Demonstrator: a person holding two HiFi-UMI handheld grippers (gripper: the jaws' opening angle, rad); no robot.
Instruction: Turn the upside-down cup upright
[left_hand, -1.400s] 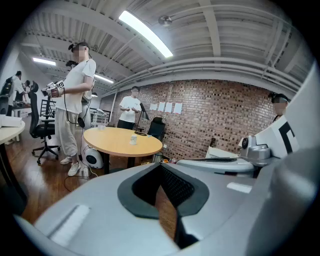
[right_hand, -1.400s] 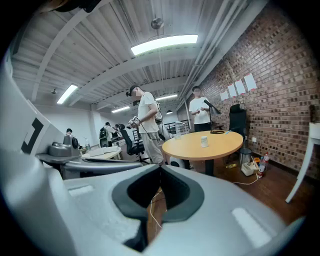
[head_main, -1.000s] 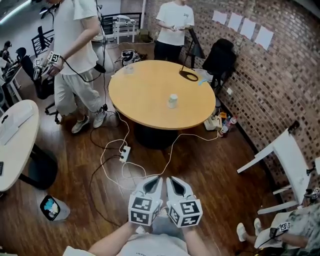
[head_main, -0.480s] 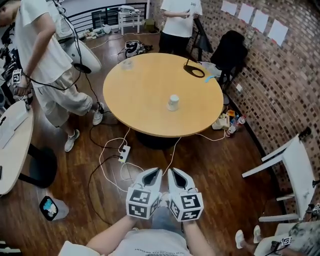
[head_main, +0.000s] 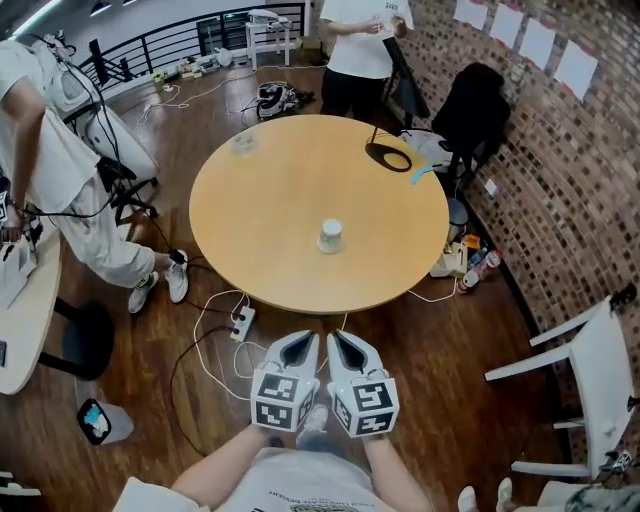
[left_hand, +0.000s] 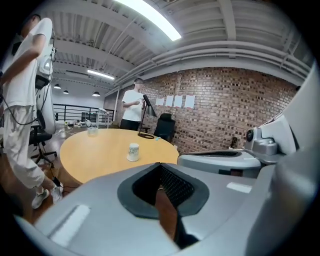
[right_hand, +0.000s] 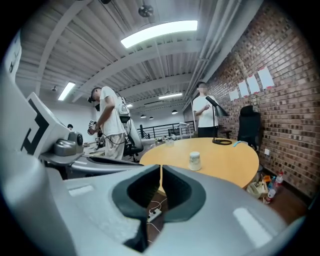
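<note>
Fully closed, empty, left gripper (head_main: 307, 339), right gripper (head_main: 336, 337)

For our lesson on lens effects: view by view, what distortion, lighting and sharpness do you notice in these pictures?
Head view: wide-angle bending curves the brick wall; light is even, and the cup on the table is sharp. Left gripper view: fisheye with dark corners; the ceiling light strip blown out white. Right gripper view: fisheye bulge, bright ceiling panel, cup small but clear.

A round table (head_main: 270, 190) stands on wood floor (head_main: 440, 345) beside brick wall (head_main: 565, 165).
</note>
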